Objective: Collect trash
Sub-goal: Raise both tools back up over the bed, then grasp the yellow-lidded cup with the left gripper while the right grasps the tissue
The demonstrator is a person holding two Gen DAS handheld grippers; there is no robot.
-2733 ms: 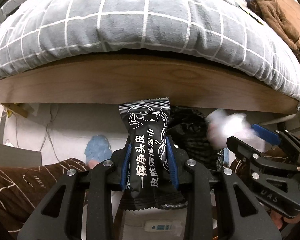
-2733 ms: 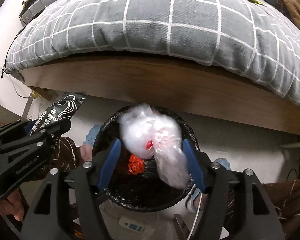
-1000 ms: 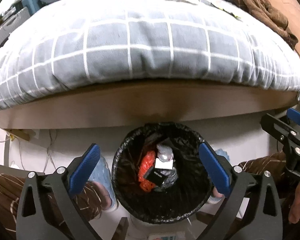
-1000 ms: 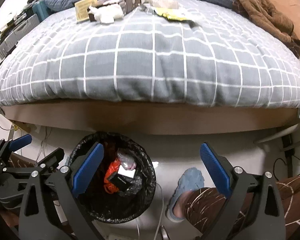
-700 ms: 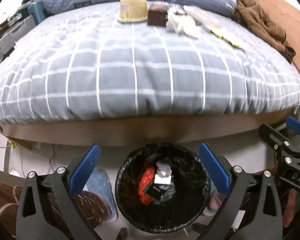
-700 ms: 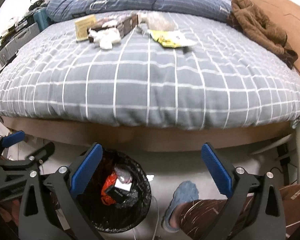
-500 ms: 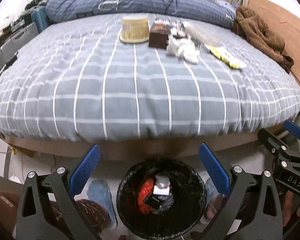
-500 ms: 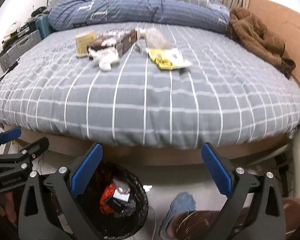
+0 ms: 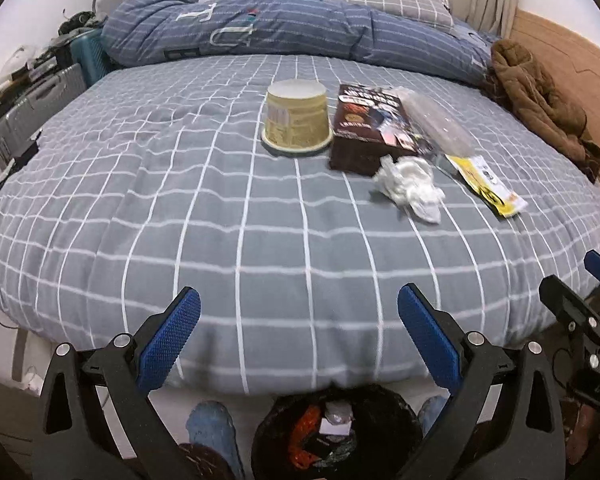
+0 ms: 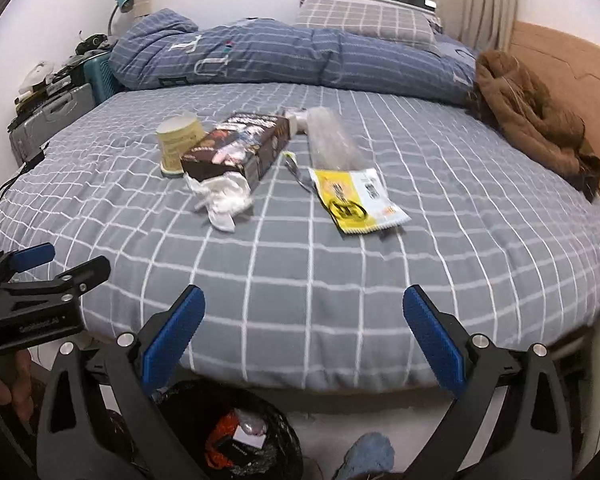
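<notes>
Both grippers wide apart, left gripper (image 9: 299,334), right gripper (image 10: 304,330), empty, above bed (image 9: 260,216)

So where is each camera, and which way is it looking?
Left wrist: on the left gripper, facing the bed; its open fingers show, the bin below.
Right wrist: on the right gripper, facing the bed; open fingers and a hand show.
Shared: cup, dark box, tissue.
</notes>
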